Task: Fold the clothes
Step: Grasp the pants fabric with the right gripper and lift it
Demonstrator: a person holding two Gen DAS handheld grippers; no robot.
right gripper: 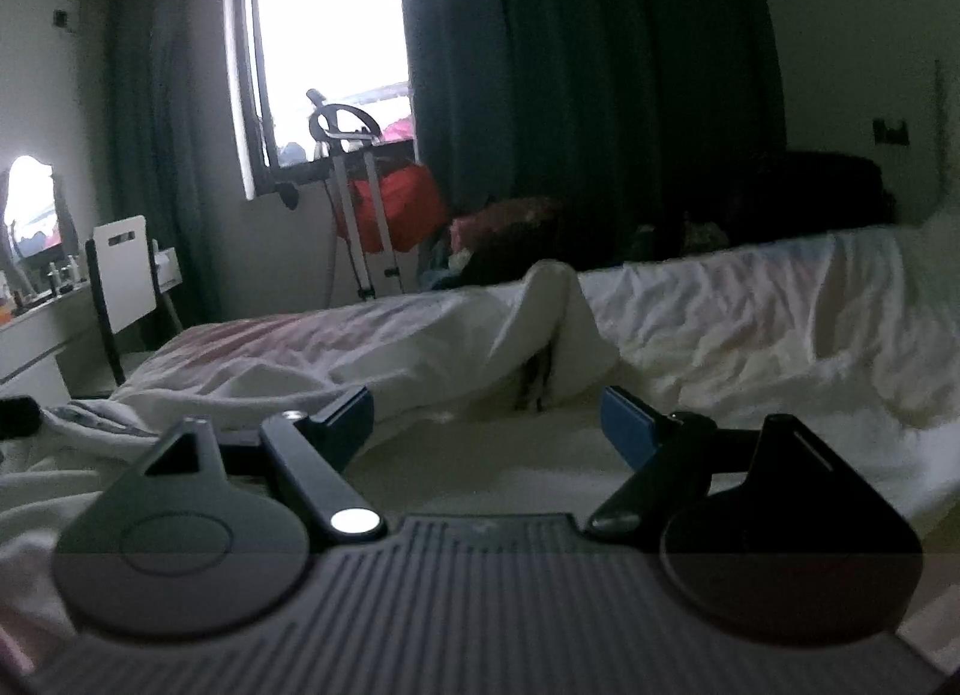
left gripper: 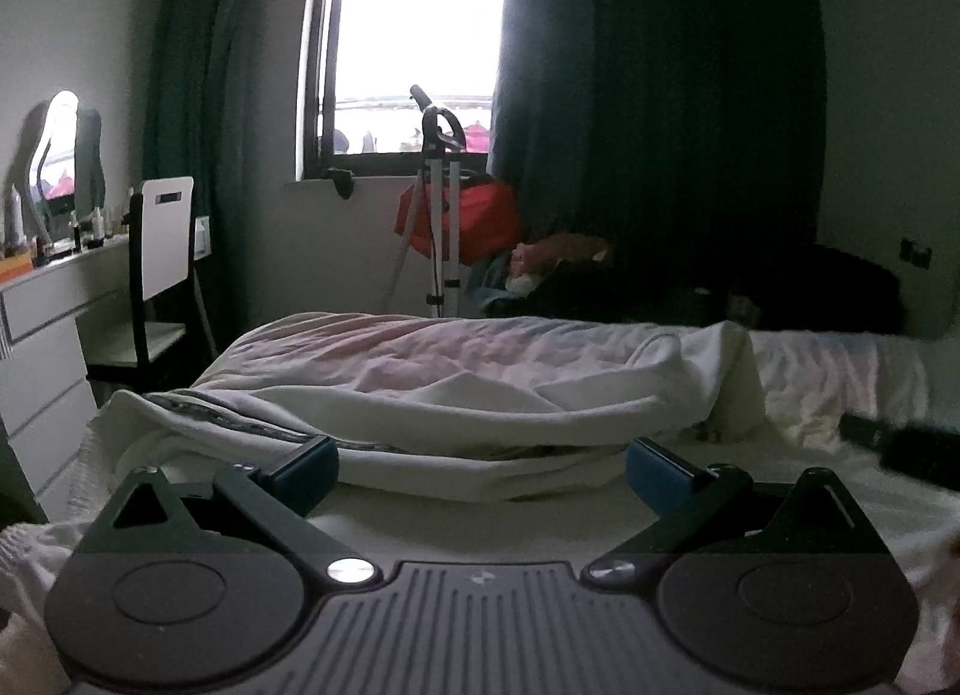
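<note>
A white garment (left gripper: 456,425) lies crumpled on the bed, with a grey patterned band (left gripper: 240,425) along its left side. My left gripper (left gripper: 480,470) is open, low over the sheet, its blue-padded fingers just short of the garment's near edge. The same garment (right gripper: 540,329) shows in the right wrist view, rising to a peak with a dark opening beneath. My right gripper (right gripper: 486,422) is open and empty just above the sheet, in front of that peak. The right gripper's dark body (left gripper: 900,443) shows at the right in the left wrist view.
The bed (left gripper: 840,377) has a rumpled white sheet. Beyond it stand a chair (left gripper: 162,251), a white dresser (left gripper: 42,347) with a mirror, a garment steamer stand (left gripper: 441,197), a red bag (left gripper: 474,215), dark curtains (left gripper: 660,113) and a bright window (left gripper: 414,35).
</note>
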